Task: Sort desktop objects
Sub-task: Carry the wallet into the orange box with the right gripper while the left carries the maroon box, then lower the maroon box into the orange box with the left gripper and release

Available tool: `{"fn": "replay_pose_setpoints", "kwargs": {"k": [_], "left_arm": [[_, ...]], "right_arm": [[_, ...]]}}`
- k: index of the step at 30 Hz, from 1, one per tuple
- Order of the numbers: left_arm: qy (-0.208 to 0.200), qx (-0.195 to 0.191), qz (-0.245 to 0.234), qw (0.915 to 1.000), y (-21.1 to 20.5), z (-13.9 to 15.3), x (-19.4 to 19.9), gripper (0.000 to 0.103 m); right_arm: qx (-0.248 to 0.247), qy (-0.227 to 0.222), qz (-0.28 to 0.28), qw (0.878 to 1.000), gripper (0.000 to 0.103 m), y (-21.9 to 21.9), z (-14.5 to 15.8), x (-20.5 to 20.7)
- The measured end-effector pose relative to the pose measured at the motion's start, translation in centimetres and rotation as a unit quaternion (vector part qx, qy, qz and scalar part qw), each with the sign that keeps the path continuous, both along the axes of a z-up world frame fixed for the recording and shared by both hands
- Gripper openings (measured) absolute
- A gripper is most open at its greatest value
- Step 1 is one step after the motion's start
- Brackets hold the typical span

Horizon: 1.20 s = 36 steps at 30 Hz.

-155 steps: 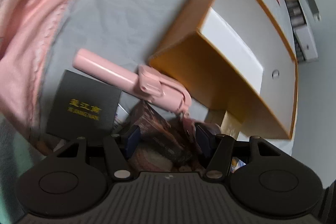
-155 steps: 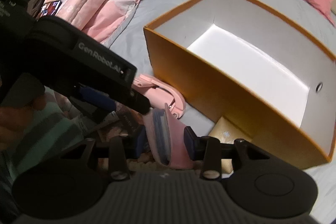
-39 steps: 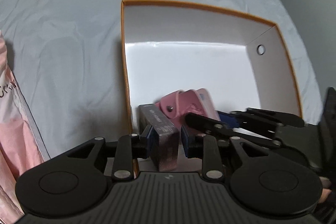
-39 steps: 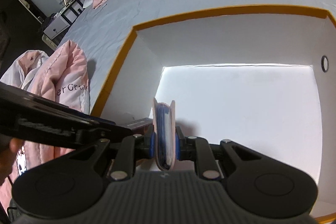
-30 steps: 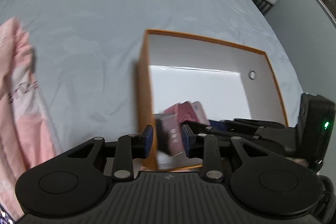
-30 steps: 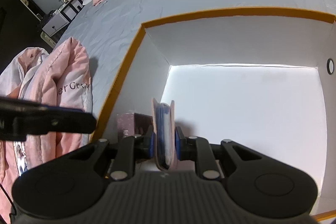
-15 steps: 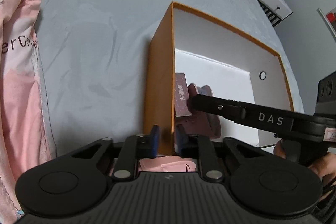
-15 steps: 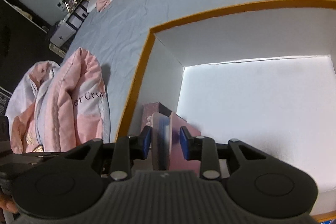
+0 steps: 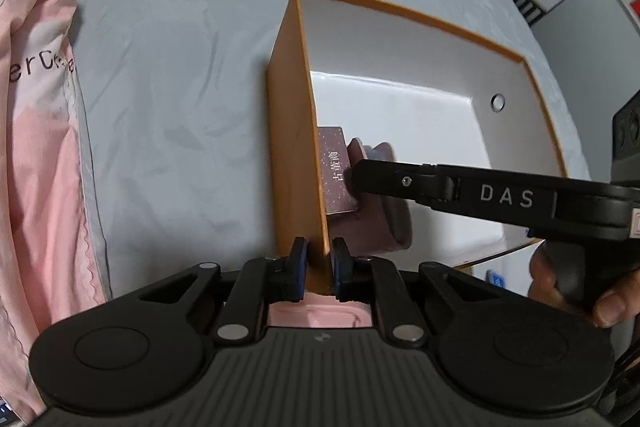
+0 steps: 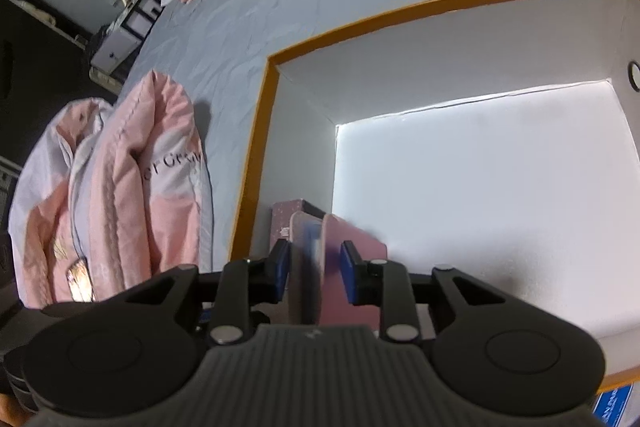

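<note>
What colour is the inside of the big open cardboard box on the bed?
White inside the open cardboard box, with orange outer walls and rim; the right wrist view shows it best.

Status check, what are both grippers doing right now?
Left hand-held gripper empty, straddling orange box wall. Right hand-held gripper open around pink card holder inside box, beside small purple box. Nothing blocking.

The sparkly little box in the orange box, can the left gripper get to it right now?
Probably not straight away. The left gripper sits low outside the orange box, with that wall between its fingers. The sparkly box lies just behind the wall, and the right gripper crowds that corner.
</note>
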<state>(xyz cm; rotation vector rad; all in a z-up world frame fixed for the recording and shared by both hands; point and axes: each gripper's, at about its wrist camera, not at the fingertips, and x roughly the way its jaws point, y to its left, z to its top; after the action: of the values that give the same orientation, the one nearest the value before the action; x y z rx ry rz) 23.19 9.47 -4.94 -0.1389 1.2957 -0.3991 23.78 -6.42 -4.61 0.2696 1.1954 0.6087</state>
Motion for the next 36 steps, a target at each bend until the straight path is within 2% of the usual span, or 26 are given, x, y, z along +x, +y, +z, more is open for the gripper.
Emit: {"fn": "replay_pose_setpoints", "kwargs": {"k": [1, 3, 5, 7, 9, 11, 14, 15, 17, 18, 20, 22, 26, 29, 31, 33, 36], "left_arm": [[-0.007, 0.000, -0.014, 0.9999, 0.1, 0.3, 0.0, 0.014], [-0.050, 0.017, -0.055, 0.9971, -0.4, 1.6, -0.3, 0.014], [-0.099, 0.040, -0.104, 0.9889, -1.1, 3.2, -0.4, 0.016], [-0.129, 0.053, -0.152, 0.9784, -1.9, 4.4, -0.4, 0.027], [-0.148, 0.063, -0.202, 0.9661, -2.7, 5.0, -0.3, 0.032], [-0.157, 0.076, -0.249, 0.9526, -3.5, 5.2, 0.0, 0.033], [-0.166, 0.099, -0.305, 0.9324, -4.6, 4.9, 0.3, 0.036], [-0.165, 0.106, -0.322, 0.9261, -4.8, 4.7, 0.4, 0.039], [-0.163, 0.120, -0.358, 0.9117, -5.3, 4.2, 0.5, 0.050], [-0.166, 0.127, -0.373, 0.9039, -5.5, 4.1, 0.5, 0.054], [-0.173, 0.146, -0.411, 0.8833, -6.4, 3.6, 0.3, 0.054], [-0.173, 0.164, -0.451, 0.8599, -7.2, 2.9, 0.1, 0.058], [-0.160, 0.212, -0.525, 0.8088, -8.8, 1.6, -0.1, 0.059], [-0.137, 0.230, -0.563, 0.7821, -9.8, 0.9, 0.1, 0.061], [-0.123, 0.232, -0.576, 0.7740, -10.3, 0.7, 0.6, 0.065], [-0.112, 0.225, -0.585, 0.7711, -10.7, 0.7, 1.0, 0.065], [-0.092, 0.209, -0.583, 0.7797, -10.8, 0.6, 1.7, 0.066]], "right_arm": [[-0.002, -0.004, 0.005, 1.000, 0.032, 0.0, -0.1, -0.1], [-0.008, -0.013, 0.016, 1.000, 0.032, 0.0, 0.2, -0.5], [-0.009, -0.016, 0.027, 0.999, 0.034, -0.2, 0.4, -0.9], [-0.015, -0.017, 0.038, 0.999, 0.035, -0.2, 0.4, -1.2], [-0.023, -0.020, 0.048, 0.998, 0.035, -0.2, 0.3, -1.5], [-0.026, -0.024, 0.055, 0.998, 0.034, -0.1, 0.2, -1.6], [-0.022, -0.022, 0.057, 0.998, 0.027, -0.4, 0.2, -1.3], [-0.023, -0.024, 0.053, 0.998, 0.025, -0.5, 0.3, -1.1], [-0.032, -0.037, 0.050, 0.998, 0.022, -0.6, 0.7, -0.9], [-0.037, -0.043, 0.045, 0.997, 0.021, -0.8, 0.9, -0.7], [-0.044, -0.048, 0.046, 0.997, 0.021, -1.0, 1.1, -0.2], [-0.042, -0.047, 0.051, 0.997, 0.021, -1.1, 1.1, 0.0], [-0.039, -0.043, 0.056, 0.997, 0.021, -1.3, 1.0, 0.2], [-0.030, -0.037, 0.058, 0.997, 0.021, -1.6, 0.8, 0.5], [-0.026, -0.031, 0.061, 0.997, 0.022, -1.8, 0.7, 0.6], [-0.021, -0.024, 0.064, 0.997, 0.024, -2.0, 0.5, 0.9], [-0.025, -0.012, 0.066, 0.997, 0.028, -2.0, 0.0, 1.1]]}}
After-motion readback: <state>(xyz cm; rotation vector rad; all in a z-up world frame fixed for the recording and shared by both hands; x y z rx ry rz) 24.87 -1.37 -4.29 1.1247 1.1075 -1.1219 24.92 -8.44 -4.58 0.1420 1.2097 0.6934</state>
